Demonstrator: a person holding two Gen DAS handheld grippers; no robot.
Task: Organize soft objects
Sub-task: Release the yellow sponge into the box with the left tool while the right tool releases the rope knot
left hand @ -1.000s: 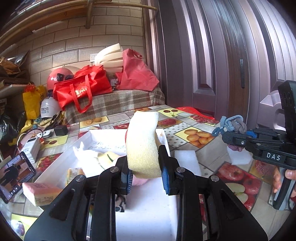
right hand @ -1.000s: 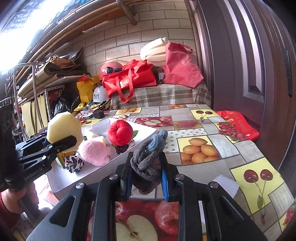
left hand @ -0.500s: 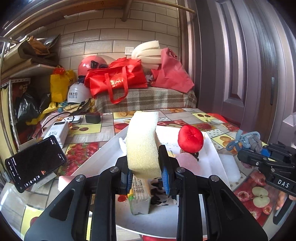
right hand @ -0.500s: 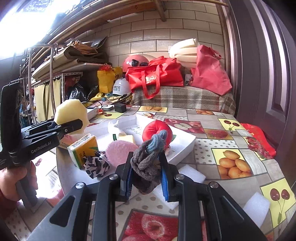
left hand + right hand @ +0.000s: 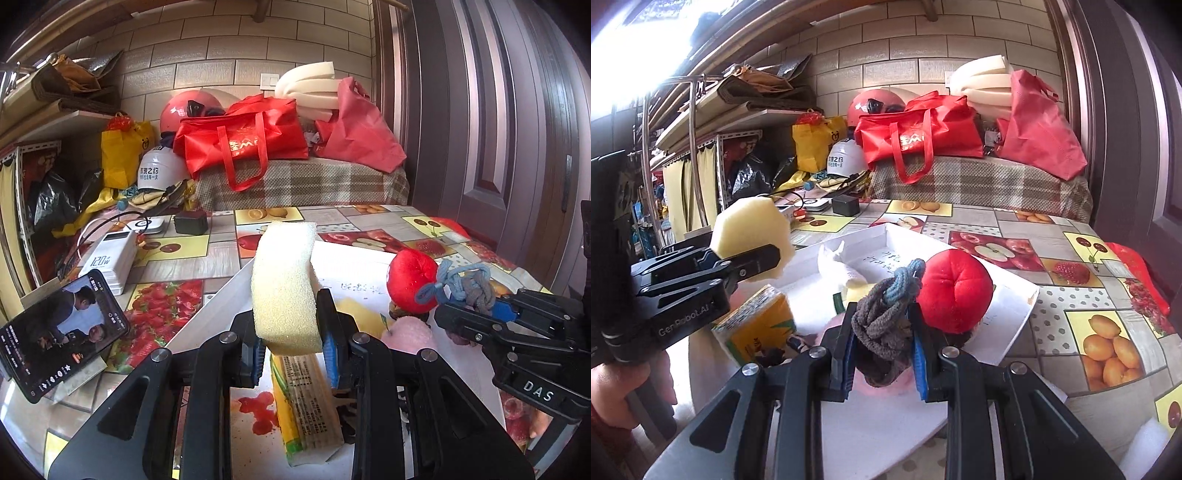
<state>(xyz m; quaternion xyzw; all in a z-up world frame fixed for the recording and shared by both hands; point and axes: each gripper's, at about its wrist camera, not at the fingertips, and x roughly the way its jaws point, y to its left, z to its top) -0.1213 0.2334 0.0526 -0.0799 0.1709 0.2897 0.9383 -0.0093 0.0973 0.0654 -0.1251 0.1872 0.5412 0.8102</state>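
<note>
My left gripper (image 5: 290,343) is shut on a pale yellow sponge (image 5: 284,288) and holds it above the near end of the white tray (image 5: 221,291). The sponge also shows in the right wrist view (image 5: 750,229). My right gripper (image 5: 882,350) is shut on a grey and blue knotted rope (image 5: 886,314) over the tray (image 5: 1012,306); the rope also shows in the left wrist view (image 5: 465,286). In the tray lie a red plush ball (image 5: 955,290), a pink plush (image 5: 408,338) and a yellow-green pack (image 5: 306,398).
A phone (image 5: 61,332) leans on a stand at the left, beside a white power bank (image 5: 109,262) with cables. Red bags (image 5: 243,140), helmets and foam sit on a plaid-covered bench behind. A door (image 5: 498,110) stands to the right. White foam scraps (image 5: 1145,439) lie on the fruit-print tablecloth.
Both grippers have moved in over the tray's near end with their loads still held. The right gripper now sits closer to the red plush ball.
</note>
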